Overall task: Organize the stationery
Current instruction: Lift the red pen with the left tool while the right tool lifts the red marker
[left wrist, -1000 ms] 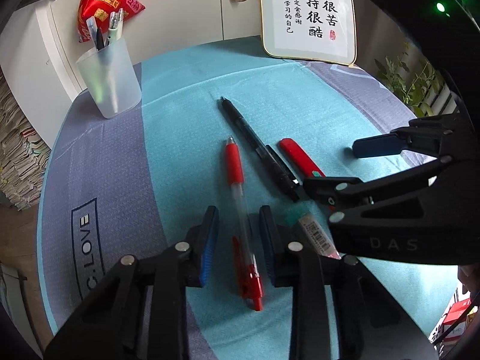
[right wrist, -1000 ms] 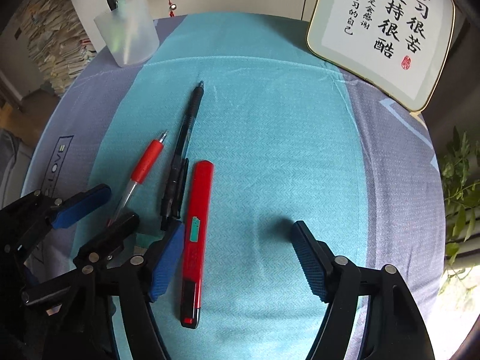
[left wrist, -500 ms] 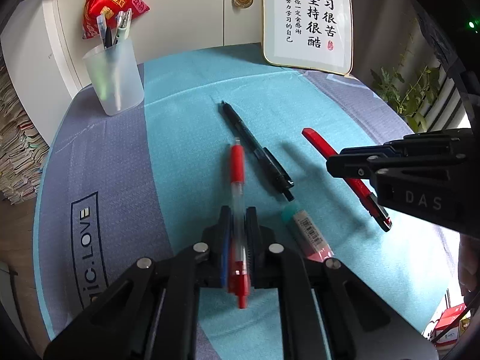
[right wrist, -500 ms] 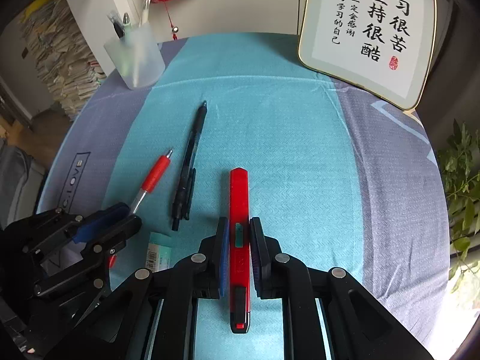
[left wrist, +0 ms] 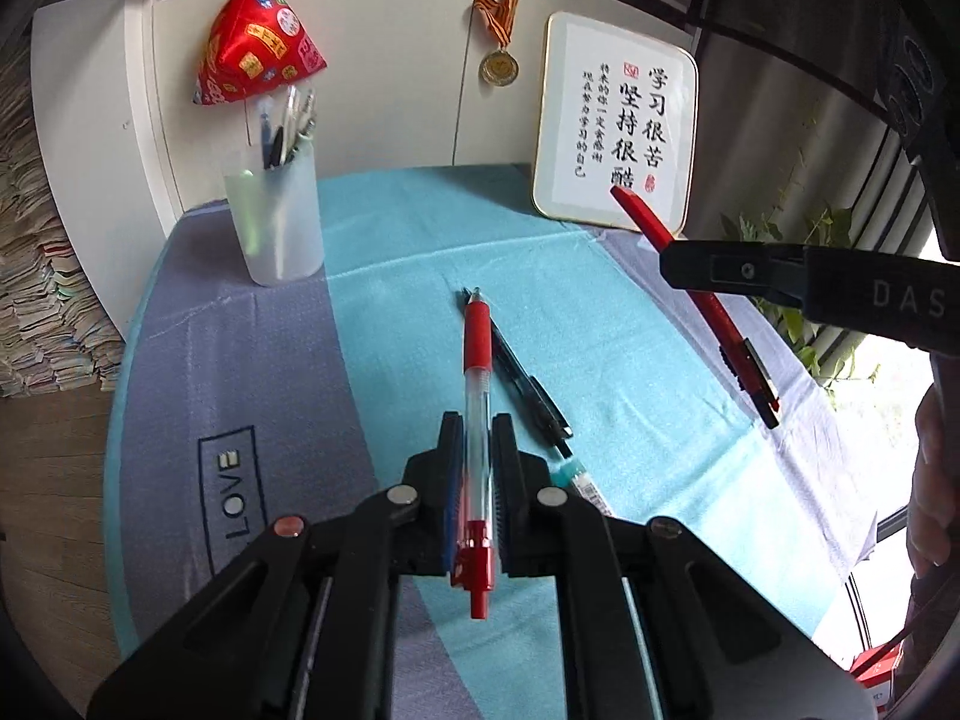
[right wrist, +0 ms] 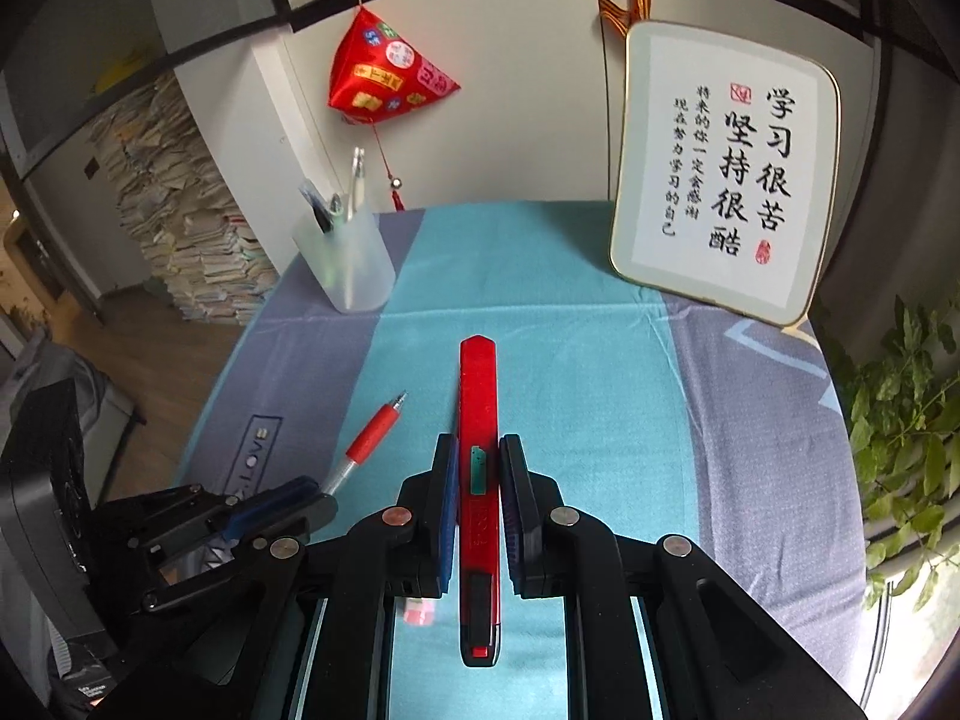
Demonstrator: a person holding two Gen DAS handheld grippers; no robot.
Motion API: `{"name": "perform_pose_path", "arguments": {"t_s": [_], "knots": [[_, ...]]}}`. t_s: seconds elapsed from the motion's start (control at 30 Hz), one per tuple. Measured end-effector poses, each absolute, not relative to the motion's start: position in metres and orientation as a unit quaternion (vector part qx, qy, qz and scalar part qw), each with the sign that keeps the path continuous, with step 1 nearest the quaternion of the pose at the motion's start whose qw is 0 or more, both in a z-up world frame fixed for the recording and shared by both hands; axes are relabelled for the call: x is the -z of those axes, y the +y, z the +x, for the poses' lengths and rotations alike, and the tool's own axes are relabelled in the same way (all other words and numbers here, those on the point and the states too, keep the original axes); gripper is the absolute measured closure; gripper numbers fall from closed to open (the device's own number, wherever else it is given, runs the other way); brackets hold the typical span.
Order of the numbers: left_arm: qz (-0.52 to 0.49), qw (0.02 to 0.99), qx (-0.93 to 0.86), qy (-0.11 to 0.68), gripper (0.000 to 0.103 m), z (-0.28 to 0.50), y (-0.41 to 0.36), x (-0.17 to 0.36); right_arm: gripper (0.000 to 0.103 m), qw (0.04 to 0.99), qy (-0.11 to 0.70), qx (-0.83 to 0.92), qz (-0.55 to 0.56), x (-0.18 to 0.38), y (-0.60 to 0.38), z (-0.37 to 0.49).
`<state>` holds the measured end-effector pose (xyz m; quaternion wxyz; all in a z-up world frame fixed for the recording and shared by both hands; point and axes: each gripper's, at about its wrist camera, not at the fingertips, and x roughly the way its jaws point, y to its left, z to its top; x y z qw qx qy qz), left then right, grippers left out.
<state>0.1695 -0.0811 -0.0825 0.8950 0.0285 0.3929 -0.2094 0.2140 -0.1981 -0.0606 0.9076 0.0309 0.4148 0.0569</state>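
My left gripper is shut on a red gel pen and holds it above the table, tip pointing away. My right gripper is shut on a red utility knife, also lifted; it shows in the left wrist view at the right. A black pen and a small eraser lie on the teal cloth. A frosted pen cup with several pens stands at the far left; it also shows in the right wrist view.
A framed calligraphy plaque leans at the back right. A red pouch and a medal hang on the wall. A plant is at the right edge, and stacked books stand on the floor at left.
Both grippers closed on their items and lifted them off the cloth: the left on the red pen, the right on the red knife. Both views now sit higher and look toward the cup.
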Motion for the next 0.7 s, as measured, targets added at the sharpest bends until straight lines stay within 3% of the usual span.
{"name": "perform_pose_path", "arguments": {"t_s": [0.4,0.7], "knots": [[-0.027,0.952,0.131,0.277,0.096,0.222,-0.008,0.004,0.088,0.912,0.367,-0.132,0.127,0.027,-0.162,0.279],[-0.158,0.942,0.225,0.19,0.095,0.31,0.023,0.024,0.088,0.918,0.352,-0.123,0.132,0.029,-0.153,0.306]]}}
